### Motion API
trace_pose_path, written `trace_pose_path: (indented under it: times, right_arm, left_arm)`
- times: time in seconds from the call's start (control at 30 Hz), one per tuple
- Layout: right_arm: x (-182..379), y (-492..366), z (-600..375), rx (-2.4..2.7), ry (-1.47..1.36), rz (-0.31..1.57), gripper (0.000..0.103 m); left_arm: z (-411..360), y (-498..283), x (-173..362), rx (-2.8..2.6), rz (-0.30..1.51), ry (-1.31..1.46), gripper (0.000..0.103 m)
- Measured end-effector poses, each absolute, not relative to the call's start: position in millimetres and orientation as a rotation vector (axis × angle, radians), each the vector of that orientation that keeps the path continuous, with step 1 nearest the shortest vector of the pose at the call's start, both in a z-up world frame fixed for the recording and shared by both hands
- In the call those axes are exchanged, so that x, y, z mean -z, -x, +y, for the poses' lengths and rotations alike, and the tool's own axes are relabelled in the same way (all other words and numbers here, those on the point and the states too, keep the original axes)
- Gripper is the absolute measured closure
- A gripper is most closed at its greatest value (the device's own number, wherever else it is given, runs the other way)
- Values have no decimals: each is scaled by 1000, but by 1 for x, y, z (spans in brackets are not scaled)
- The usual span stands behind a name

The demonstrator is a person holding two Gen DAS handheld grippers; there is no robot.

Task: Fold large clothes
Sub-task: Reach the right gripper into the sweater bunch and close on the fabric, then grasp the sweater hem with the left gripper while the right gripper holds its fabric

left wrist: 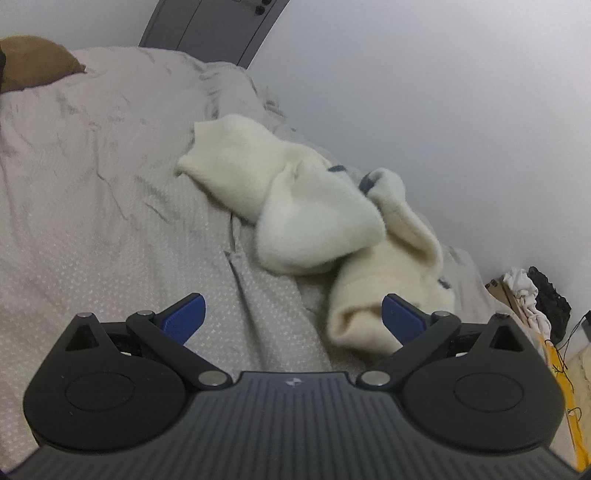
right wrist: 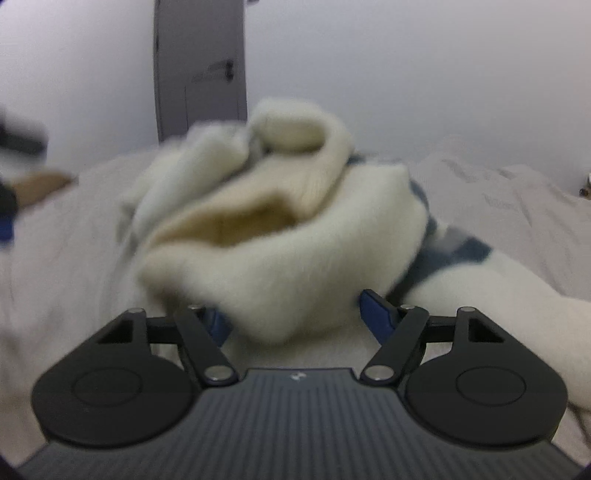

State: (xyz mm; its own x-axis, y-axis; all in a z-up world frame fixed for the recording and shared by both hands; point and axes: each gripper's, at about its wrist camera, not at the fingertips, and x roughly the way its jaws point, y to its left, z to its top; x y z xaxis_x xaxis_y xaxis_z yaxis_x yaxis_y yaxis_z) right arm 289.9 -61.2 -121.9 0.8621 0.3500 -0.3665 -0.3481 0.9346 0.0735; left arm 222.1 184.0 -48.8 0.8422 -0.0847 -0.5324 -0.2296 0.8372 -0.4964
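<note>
A bunched cream sweater (right wrist: pixel 280 236) fills the gap of the right claw (right wrist: pixel 295 317) — on a pale bedspread (right wrist: pixel 517 206).

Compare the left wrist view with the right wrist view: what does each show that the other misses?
Only the left wrist view shows the brown pillow, the clutter by the wall, and the left gripper open over bare bedspread. Only the right wrist view shows the right gripper with fleece bunched between its fingers. Both share the cream fleece garment, bedspread and grey door.
</note>
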Motion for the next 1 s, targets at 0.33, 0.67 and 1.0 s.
trace_pose_path:
  times: [0.33, 0.67, 1.0]
  right_arm:
    - [68, -258, -89, -304, 41, 234, 89]
    - [17, -197, -150, -291, 109, 198, 91]
    - [33, -107, -172, -361, 162, 308, 91]
  left_arm:
    - [186, -222, 52, -65, 561, 609, 1]
    - [154, -204, 43, 48, 556, 595, 1]
    - [111, -160, 44, 186, 595, 562, 1]
